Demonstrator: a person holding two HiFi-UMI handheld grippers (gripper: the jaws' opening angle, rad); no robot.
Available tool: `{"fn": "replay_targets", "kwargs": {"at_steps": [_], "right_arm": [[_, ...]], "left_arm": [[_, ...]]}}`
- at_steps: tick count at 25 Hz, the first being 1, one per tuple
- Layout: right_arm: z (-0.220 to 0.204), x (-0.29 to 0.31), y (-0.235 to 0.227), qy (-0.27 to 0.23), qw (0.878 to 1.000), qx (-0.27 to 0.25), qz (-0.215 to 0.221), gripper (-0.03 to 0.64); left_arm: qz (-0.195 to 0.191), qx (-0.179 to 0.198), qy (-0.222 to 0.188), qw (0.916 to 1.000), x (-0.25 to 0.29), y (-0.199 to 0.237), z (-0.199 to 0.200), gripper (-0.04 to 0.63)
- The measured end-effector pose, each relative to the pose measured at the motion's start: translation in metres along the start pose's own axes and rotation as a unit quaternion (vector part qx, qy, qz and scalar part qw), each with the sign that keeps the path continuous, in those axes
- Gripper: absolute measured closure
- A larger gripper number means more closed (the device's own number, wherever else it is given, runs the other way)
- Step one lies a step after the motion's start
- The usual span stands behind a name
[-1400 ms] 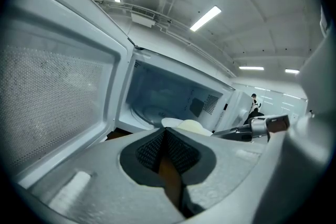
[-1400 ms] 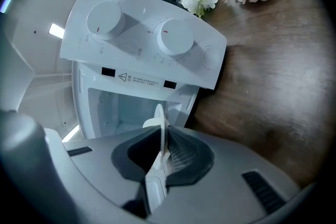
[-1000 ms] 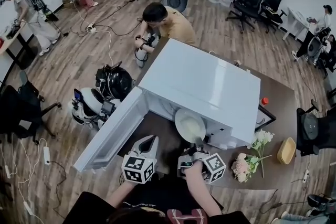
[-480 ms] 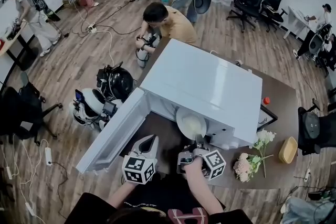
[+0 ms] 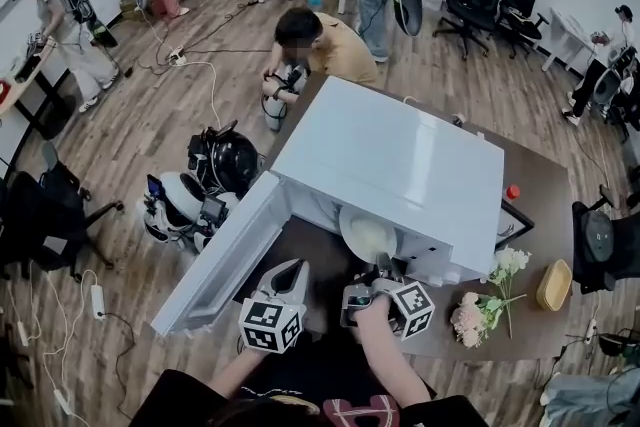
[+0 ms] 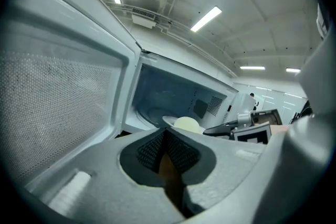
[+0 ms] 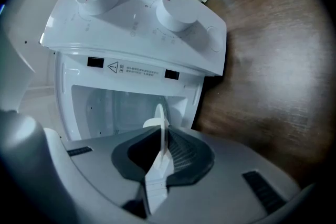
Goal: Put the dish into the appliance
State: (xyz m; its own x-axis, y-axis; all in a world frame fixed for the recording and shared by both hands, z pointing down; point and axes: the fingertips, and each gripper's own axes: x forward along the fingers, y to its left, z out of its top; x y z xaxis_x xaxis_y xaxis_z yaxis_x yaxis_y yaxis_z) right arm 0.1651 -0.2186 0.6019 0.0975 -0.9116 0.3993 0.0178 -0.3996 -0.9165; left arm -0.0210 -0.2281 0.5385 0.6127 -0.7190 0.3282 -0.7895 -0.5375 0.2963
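Our left gripper (image 5: pixel 288 273) hangs beside the open door (image 5: pixel 222 258) of the white microwave (image 5: pixel 400 155), its jaws pressed together on nothing. Just right of it we hold the white dish (image 5: pixel 367 237) by its near rim in our right gripper (image 5: pixel 383 267), jaws pinched on the thin edge, with the dish at the mouth of the cavity, partly inside. Pink and white flowers (image 5: pixel 478 307) lie on the brown table (image 5: pixel 540 205) at far right.
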Motion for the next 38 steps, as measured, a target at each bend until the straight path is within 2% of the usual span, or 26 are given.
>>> {"fn": "replay_targets", "kwargs": {"at_steps": [21,31,38], "right_arm": [[0.003,0.025,0.011,-0.015,1.0,-0.015,0.003,0.571],[0.006,0.033,0.013,-0.015,0.999,-0.035,-0.006,0.574],[0.006,0.041,0.016,-0.011,0.999,-0.047,-0.014,0.575]], "left_arm": [[0.013,-0.007,0.001,0.9999,-0.002,0.012,0.001,0.586],[0.009,-0.014,-0.004,0.9999,-0.001,0.005,0.003,0.586],[0.021,-0.021,-0.003,0.9996,-0.005,0.01,0.0,0.586]]}}
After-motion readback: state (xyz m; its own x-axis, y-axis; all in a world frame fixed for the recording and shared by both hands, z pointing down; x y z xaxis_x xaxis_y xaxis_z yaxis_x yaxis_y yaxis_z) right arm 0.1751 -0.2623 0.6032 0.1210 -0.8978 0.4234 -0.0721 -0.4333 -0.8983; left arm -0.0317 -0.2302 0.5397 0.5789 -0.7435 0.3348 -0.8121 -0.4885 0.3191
